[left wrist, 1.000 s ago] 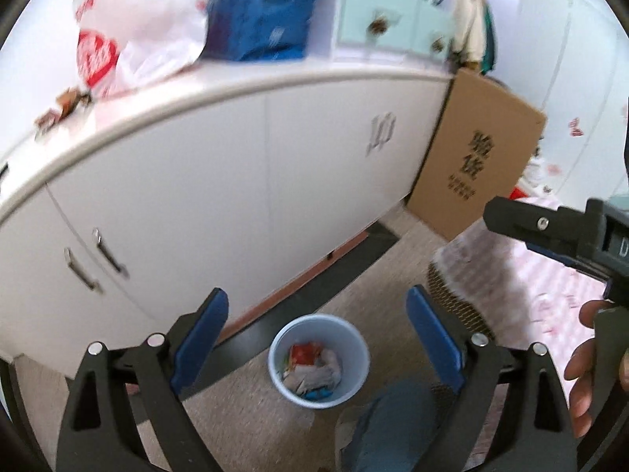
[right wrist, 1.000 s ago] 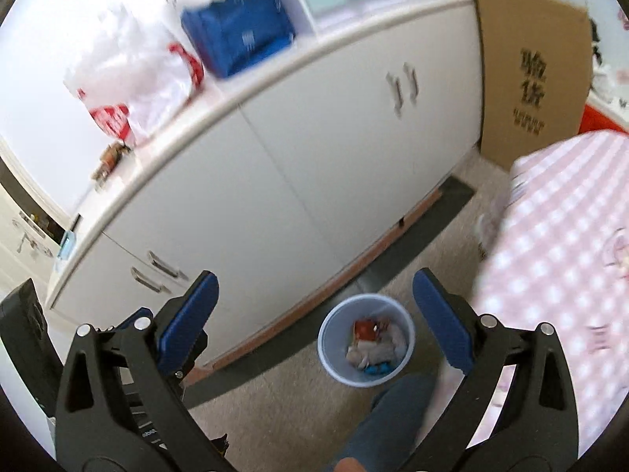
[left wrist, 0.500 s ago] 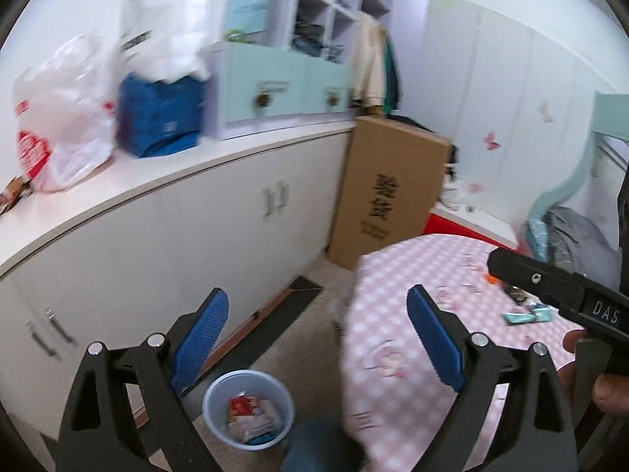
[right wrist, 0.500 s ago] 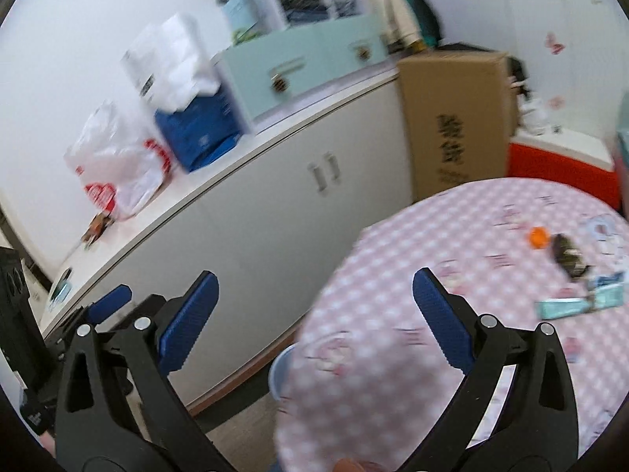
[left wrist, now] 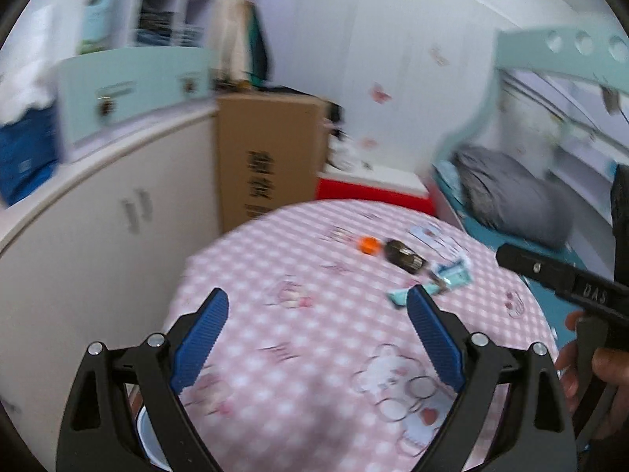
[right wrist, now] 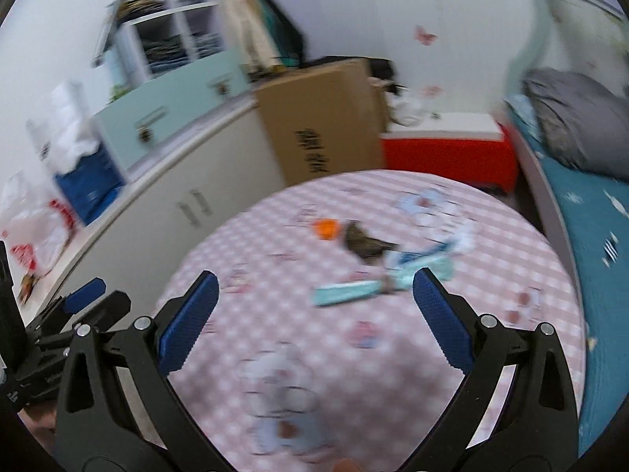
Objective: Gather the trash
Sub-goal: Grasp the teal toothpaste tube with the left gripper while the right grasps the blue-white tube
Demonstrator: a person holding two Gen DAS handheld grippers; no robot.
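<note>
Picture quality: both views are smeared by motion; fine detail on the table cannot be read.
Cabinet [left wrist: 98, 228]: white, long, runs along the left; its lower part is hidden behind the table in both views.
Bed [right wrist: 589, 236]: teal cover, cut off at the right edge; a grey bundle [right wrist: 574, 118] lies on it (pillow or bedding, cannot tell which).
Table [left wrist: 314, 314]: round, under a pink checked cloth with cartoon prints; its near edge is hidden behind the tools.
Cardboard box [left wrist: 267, 157]: stands upright between the cabinet and a red box [right wrist: 444, 153]; its dark print is too blurred to read.
Bin [left wrist: 147, 436]: only a pale blue sliver of rim shows, low left under the table edge behind the left tool's arm; contents hidden.
Left gripper [left wrist: 314, 338]: blue pads spread wide, nothing between them, held over the near part of the table.
Right gripper [right wrist: 310, 318]: blue pads spread wide, nothing between them, over the table; in the left view only its black body shows at the right edge, with a hand [left wrist: 597, 373] on the handle.
Trash, wrappers [right wrist: 373, 279]: teal and white, lying flat on the far right part of the table, overlapping one another (number unclear).
Trash, dark item [left wrist: 405, 257]: brown-black, beside the wrappers; nature cannot be told.
Trash, orange item [left wrist: 369, 244]: small, just beside the dark item.
</note>
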